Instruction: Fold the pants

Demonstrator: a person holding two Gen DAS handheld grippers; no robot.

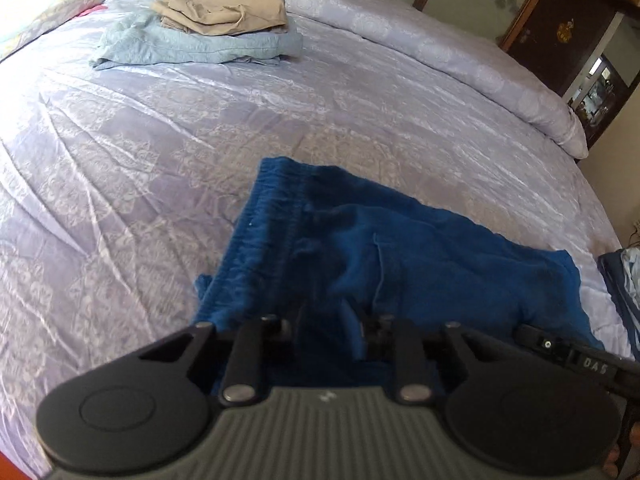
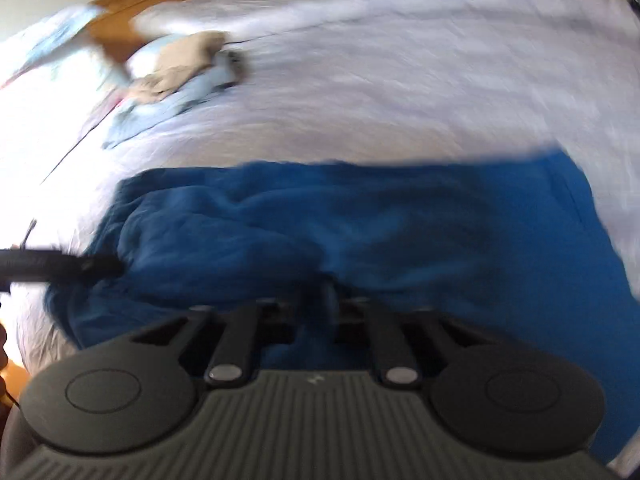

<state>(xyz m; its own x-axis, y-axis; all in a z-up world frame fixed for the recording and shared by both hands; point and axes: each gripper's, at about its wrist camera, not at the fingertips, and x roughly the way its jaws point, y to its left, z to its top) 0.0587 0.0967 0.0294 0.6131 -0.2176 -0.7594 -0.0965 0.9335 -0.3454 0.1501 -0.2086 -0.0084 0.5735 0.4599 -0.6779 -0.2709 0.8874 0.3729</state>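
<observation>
Two claws, left claw (image 1: 326, 320) and right claw (image 2: 328, 300), each pinching blue pants (image 1: 360, 248) on bed (image 1: 120, 160)

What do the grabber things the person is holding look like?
Both look alike. The left gripper and right gripper each have a grey ribbed body, two round black discs at the sides and black link bars with silver pins. A small white mark sits on the ribbed part. No cables or sleeves show clearly.
</observation>
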